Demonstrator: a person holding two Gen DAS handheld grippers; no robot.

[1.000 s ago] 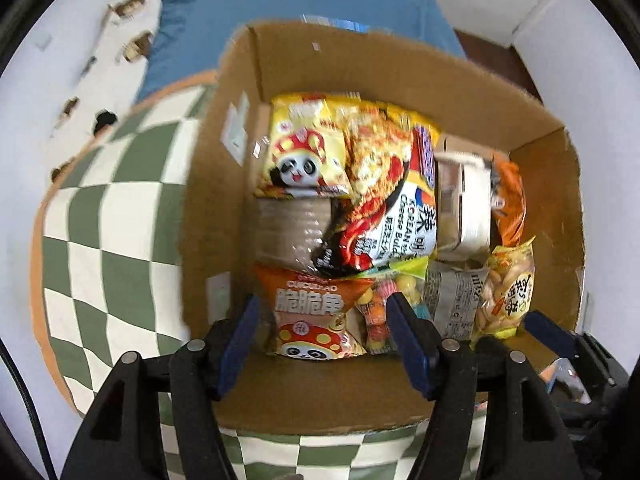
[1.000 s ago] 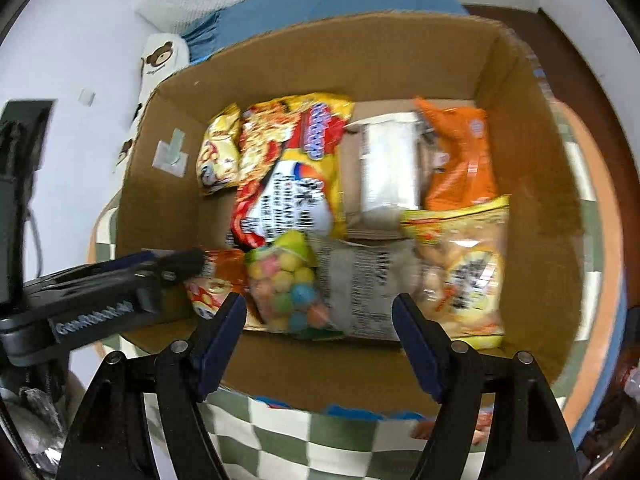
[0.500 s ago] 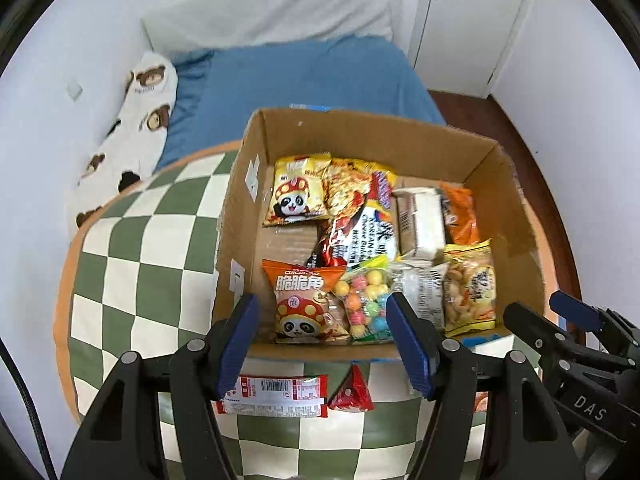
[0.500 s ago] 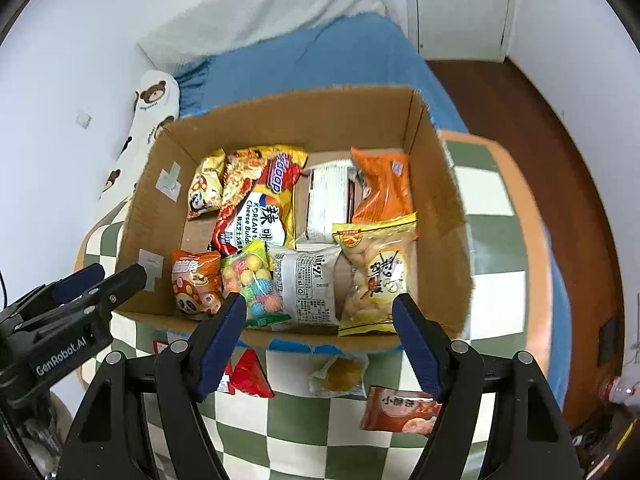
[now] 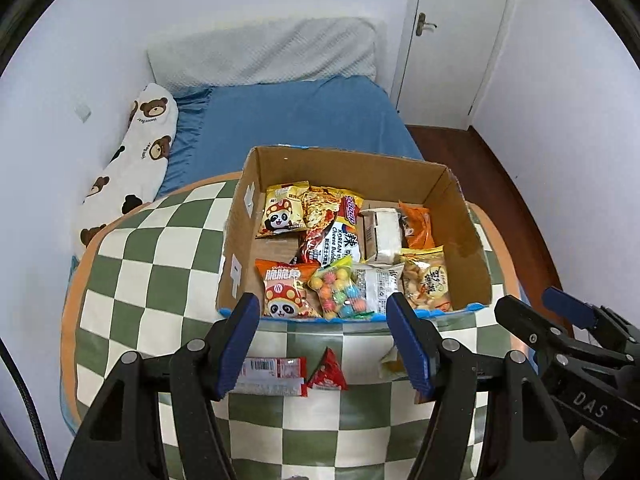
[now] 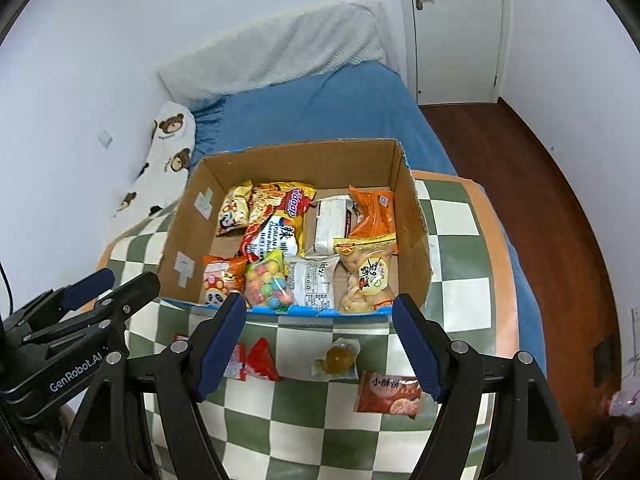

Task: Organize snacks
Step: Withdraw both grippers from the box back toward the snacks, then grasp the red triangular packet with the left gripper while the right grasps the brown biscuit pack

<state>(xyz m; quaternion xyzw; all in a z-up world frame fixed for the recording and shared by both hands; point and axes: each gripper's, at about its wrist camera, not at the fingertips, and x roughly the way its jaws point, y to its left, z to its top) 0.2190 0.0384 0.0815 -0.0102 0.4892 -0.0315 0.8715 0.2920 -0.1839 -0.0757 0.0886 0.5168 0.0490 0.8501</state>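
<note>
A cardboard box [image 5: 464,236] [image 6: 416,216] stands on the checkered table and holds several snack packs, among them a candy-ball bag [image 5: 340,292] [image 6: 269,284]. On the table in front of it lie a red-white bar [image 5: 274,376], a red triangular pack [image 5: 327,372] [image 6: 262,360], a yellow jelly cup [image 6: 338,358] and an orange pack [image 6: 388,394]. My left gripper [image 5: 326,344] is open and empty above the table in front of the box. My right gripper [image 6: 318,344] is open and empty beside it.
The green-and-white checkered tablecloth [image 5: 160,264] [image 6: 456,264] has an orange border. Behind it is a blue bed [image 5: 288,124] with a bear-print pillow [image 5: 136,160]. White walls, a door [image 5: 452,36] and a wooden floor [image 6: 540,184] lie beyond.
Both grippers have pulled back and up from over the box. The whole box and the loose snacks on the table in front of it have come into view.
</note>
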